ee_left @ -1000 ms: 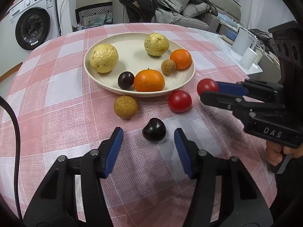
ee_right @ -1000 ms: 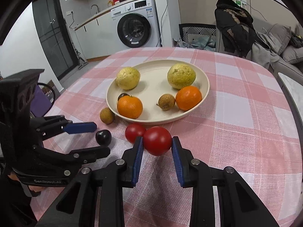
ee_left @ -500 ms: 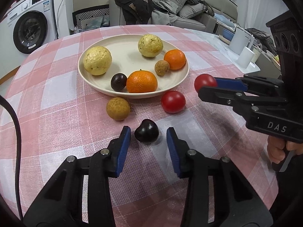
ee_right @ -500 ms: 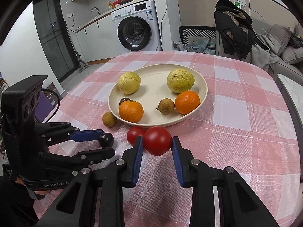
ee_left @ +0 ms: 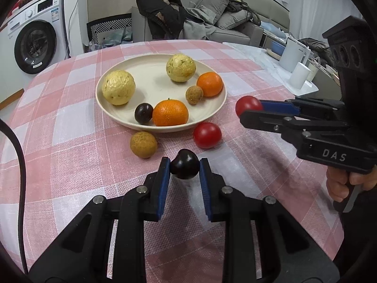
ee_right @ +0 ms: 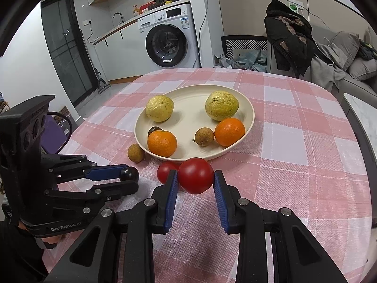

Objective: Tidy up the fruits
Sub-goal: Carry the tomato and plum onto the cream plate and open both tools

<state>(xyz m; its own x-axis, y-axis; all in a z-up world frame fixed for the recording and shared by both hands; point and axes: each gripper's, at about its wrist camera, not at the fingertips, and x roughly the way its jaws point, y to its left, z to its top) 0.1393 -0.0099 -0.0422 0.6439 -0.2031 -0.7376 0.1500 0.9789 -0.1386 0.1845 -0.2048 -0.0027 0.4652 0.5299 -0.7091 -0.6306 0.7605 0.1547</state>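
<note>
A small dark purple round fruit (ee_left: 184, 167) is being clamped by the left gripper (ee_left: 184, 168), near the round cream plate (ee_left: 219, 103). A red tomato (ee_right: 196, 175) is being pinched by the right gripper (ee_right: 195, 180). 1 loose red tomato (ee_left: 207, 135) and 1 brown longan (ee_left: 143, 144) are being left just beside the plate's rim.

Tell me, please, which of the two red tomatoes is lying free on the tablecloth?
The red tomato beside the plate's near rim; the other tomato is clamped in the right hand-held gripper.
</note>
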